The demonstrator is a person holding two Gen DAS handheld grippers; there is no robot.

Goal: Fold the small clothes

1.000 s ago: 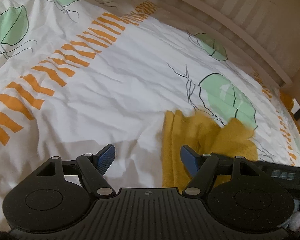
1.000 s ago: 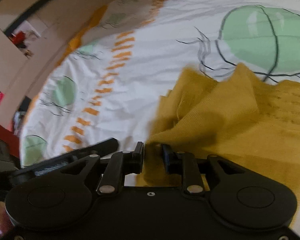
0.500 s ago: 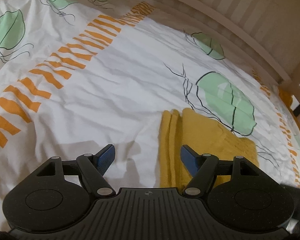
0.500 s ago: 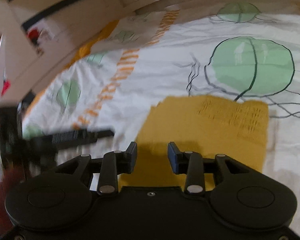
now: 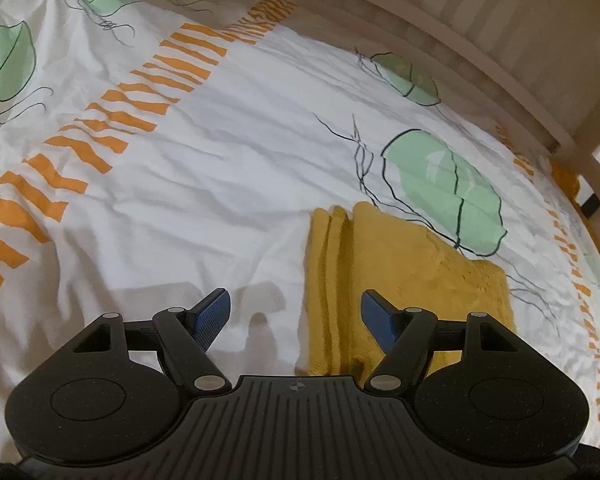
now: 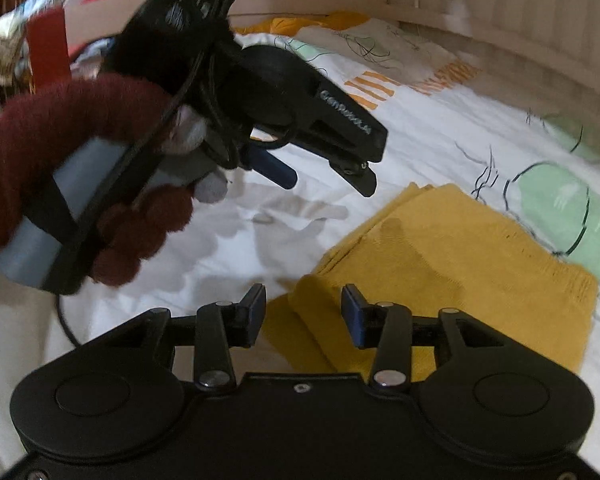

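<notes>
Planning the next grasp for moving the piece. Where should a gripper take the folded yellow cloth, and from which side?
Probably the stacked layered edge of the folded yellow cloth, the side facing the left gripper. The layers lie flush there, so one pinch coming in low from that side should catch them all. The right gripper, jaws opening with nothing pressed, sits over the near corner, a looser option.

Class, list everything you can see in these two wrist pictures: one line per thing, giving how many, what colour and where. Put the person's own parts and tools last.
cloth: one, mustard yellow, folded flat on the bed cover, layered edges showing along one side.
bed cover: one, white with green leaves and orange dashes, spread under everything.
bed frame: one, pale wood, slatted, along the far edge.
clutter: several items, red and mixed colours, blurred, beyond the bed.
left gripper: one, black with blue pads, open above the cover by the cloth's edge.
right gripper: one, black, jaws opening, nothing gripped, over the cloth's corner.
gloved hand: one, dark red, holding the left gripper's handle.
</notes>
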